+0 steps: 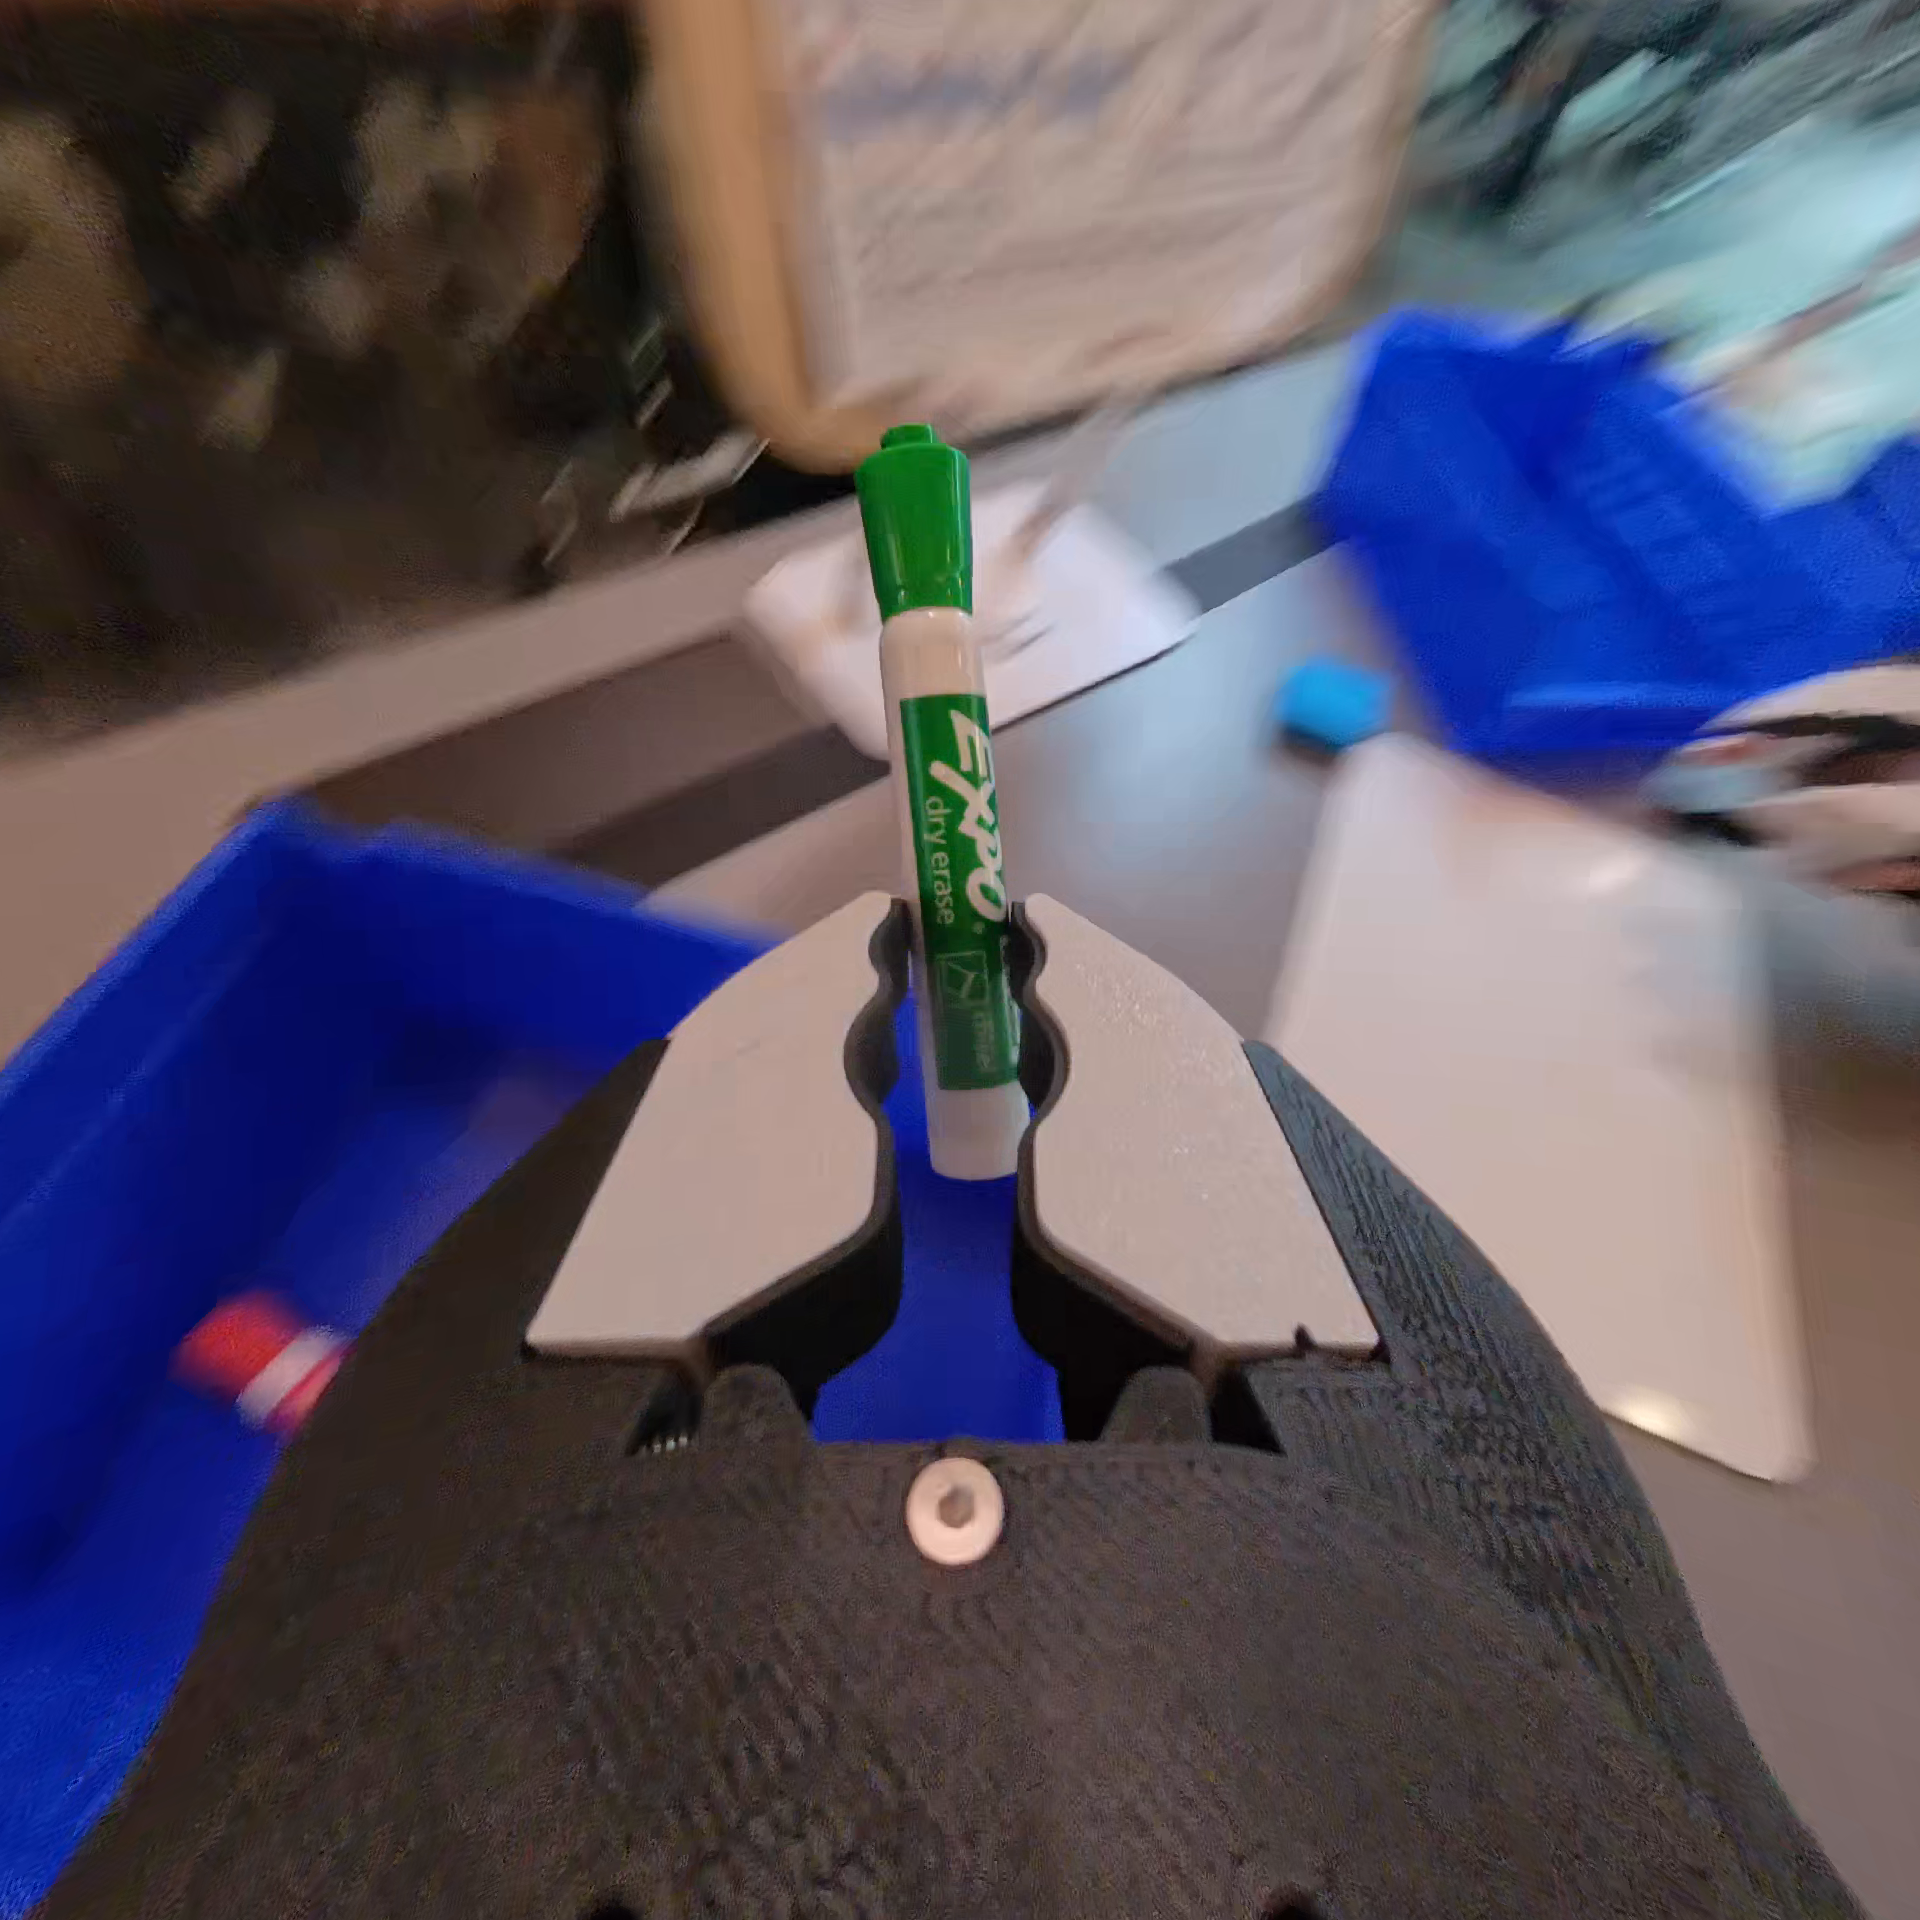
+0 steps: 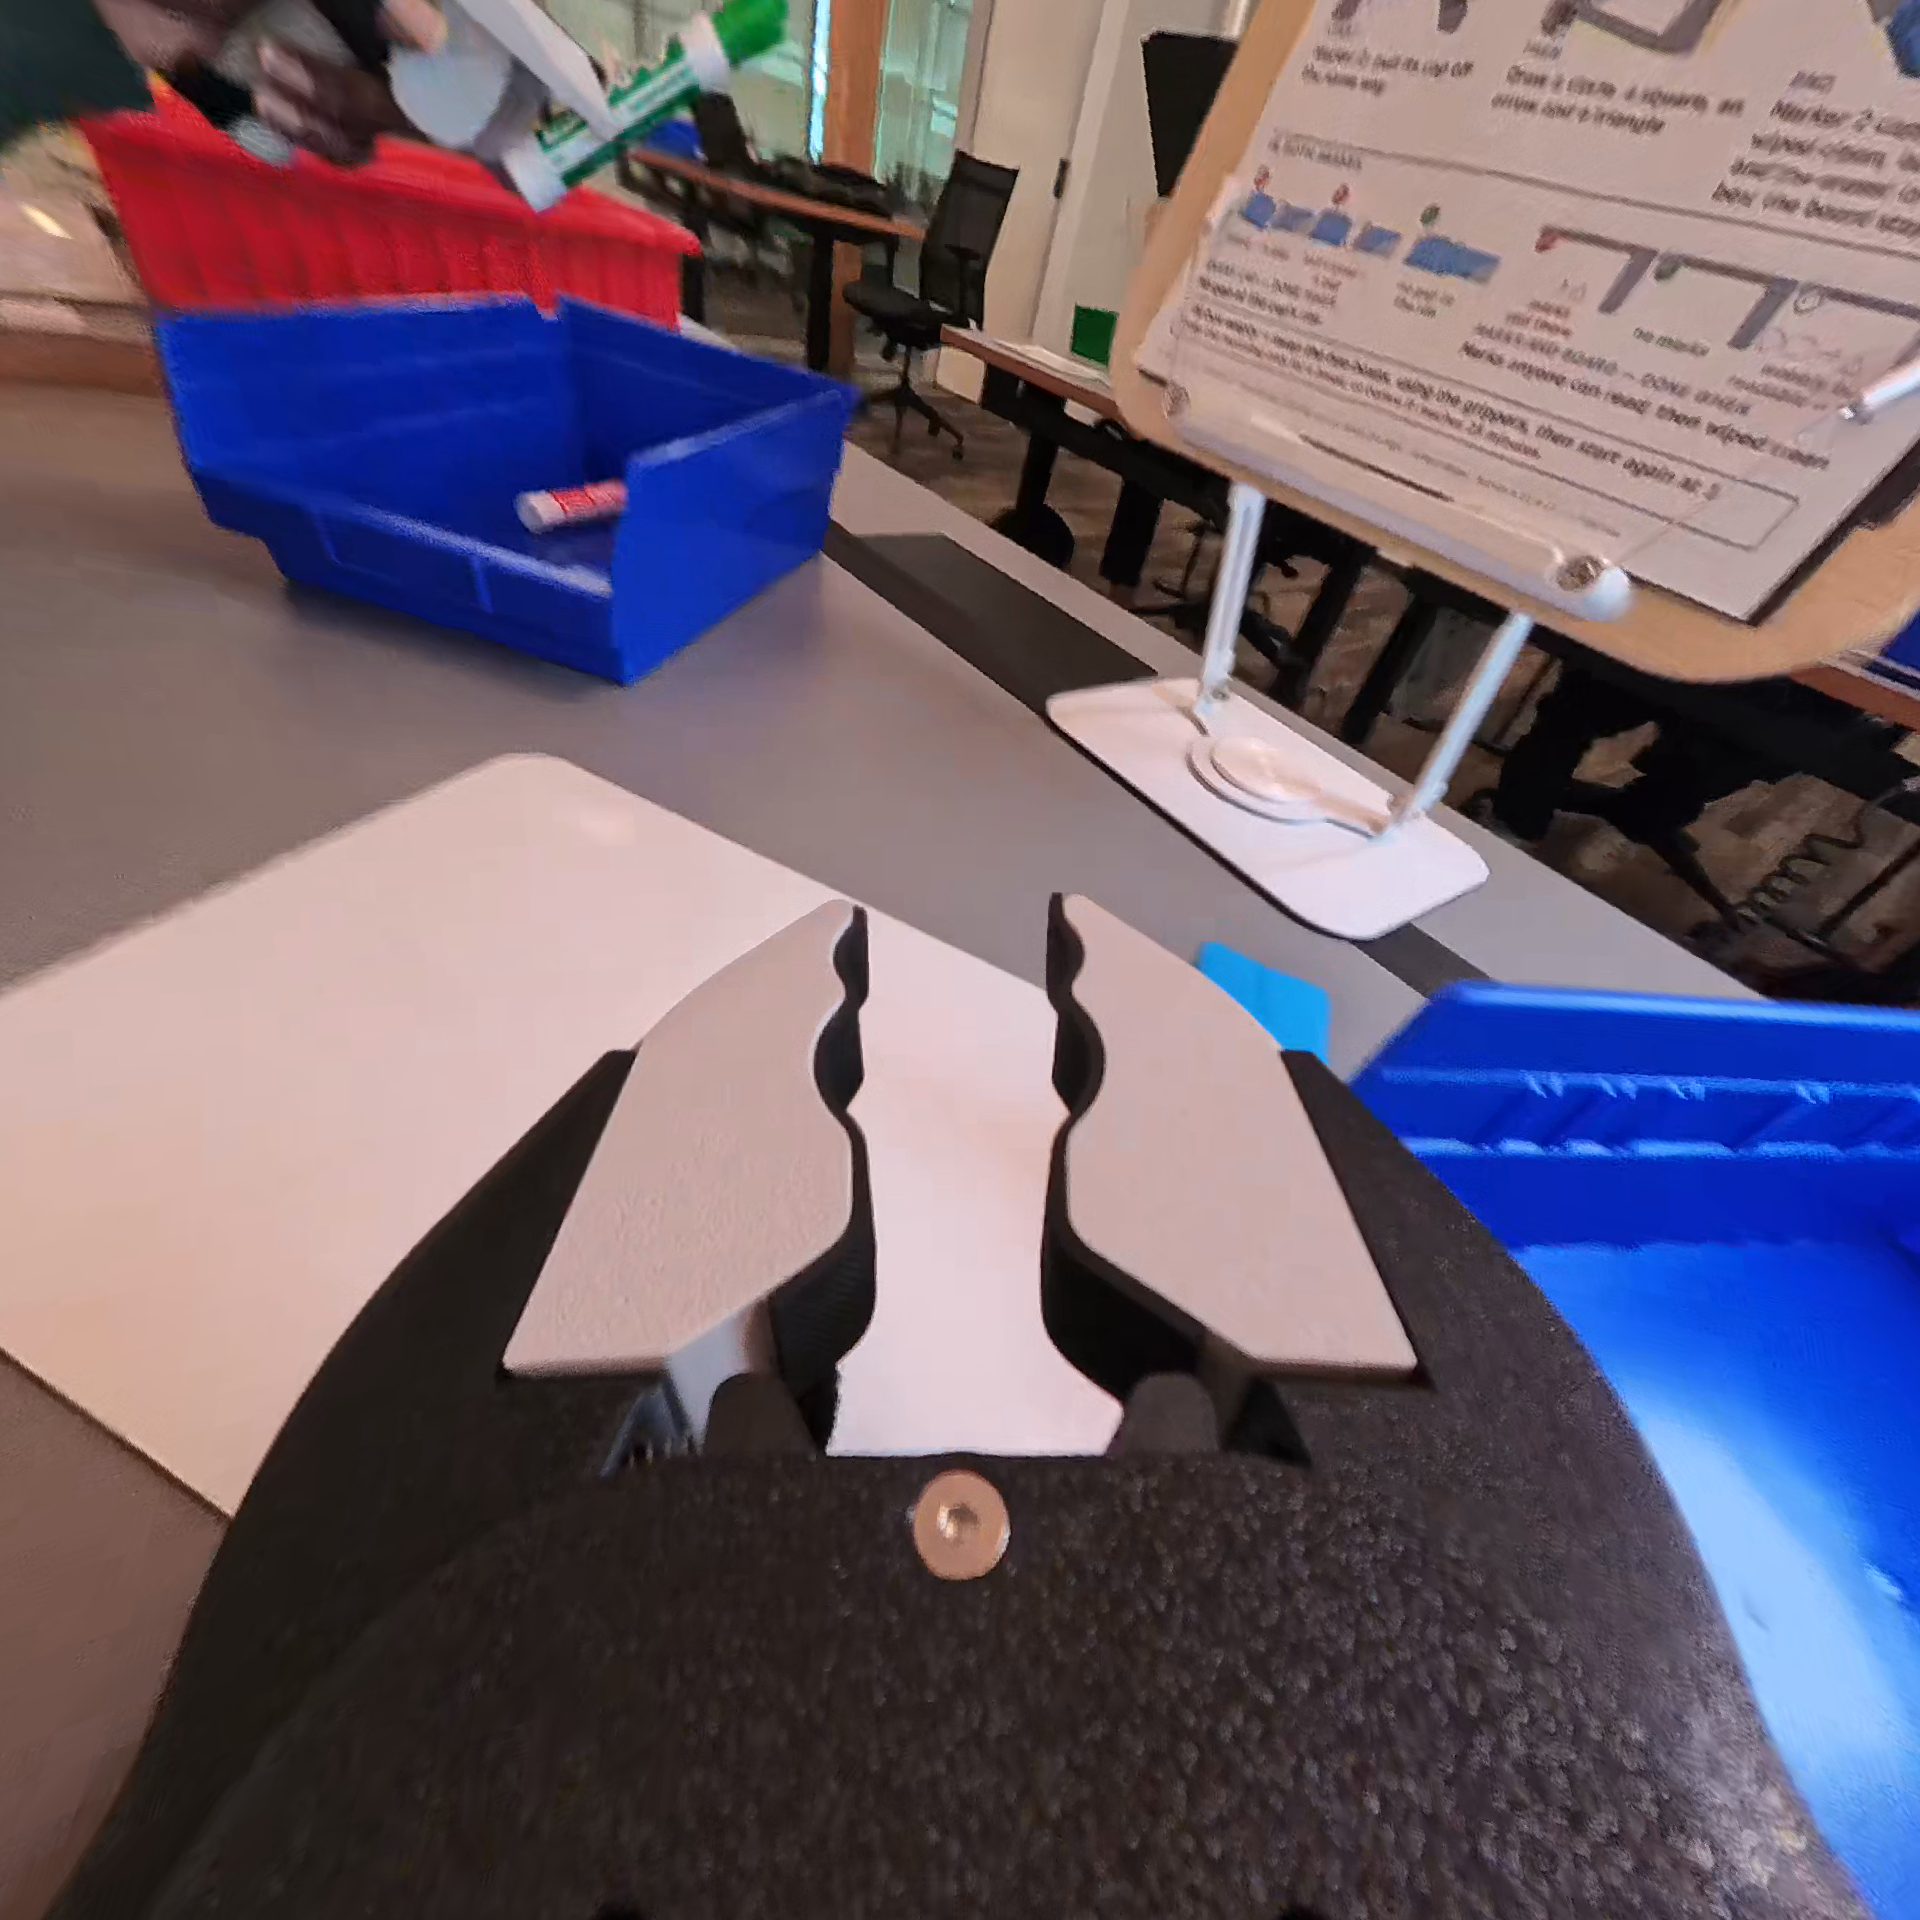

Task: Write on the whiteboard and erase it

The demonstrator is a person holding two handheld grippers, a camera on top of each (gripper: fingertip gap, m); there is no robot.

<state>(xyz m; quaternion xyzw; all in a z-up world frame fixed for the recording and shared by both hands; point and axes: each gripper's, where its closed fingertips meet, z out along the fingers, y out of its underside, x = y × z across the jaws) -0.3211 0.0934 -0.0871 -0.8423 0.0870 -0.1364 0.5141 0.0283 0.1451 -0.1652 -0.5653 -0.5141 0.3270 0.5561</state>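
In the left wrist view we find the left gripper [image 1: 958, 914] closed on a green dry-erase marker [image 1: 940, 790], both pads pressing the lower barrel; the marker stands nearly upright, cap on and pointing away from the camera, its white butt end showing between the fingers. This is the only sharp thing here: the surroundings are badly smeared by motion. We can still make out a blue bin [image 1: 312, 1039] below left with a red-and-white object [image 1: 265, 1361] inside, too blurred to name, the whiteboard [image 1: 1527, 1091] lying flat on the grey table [image 1: 1143, 821] at right, a small light-blue eraser [image 1: 1335, 707] beyond it, and a second blue bin [image 1: 1579, 540] cut off by the right edge. In the right wrist view the picture is clearer. The right gripper [image 2: 954, 914] hovers over the whiteboard [image 2: 416, 987] with its jaws well apart and nothing between them. The eraser [image 2: 1273, 997] is mostly hidden behind the right finger, beside a blue bin [image 2: 1662, 1122] running out of frame. Farther off, a blue bin [image 2: 468, 468] holds a red-and-white marker [image 2: 571, 504], a red bin [image 2: 343, 229] behind it. At top left the other gripper shows only partly, carrying the green marker [image 2: 644, 99]. An instruction sheet on a stand [image 2: 1268, 810] is cropped at top right.
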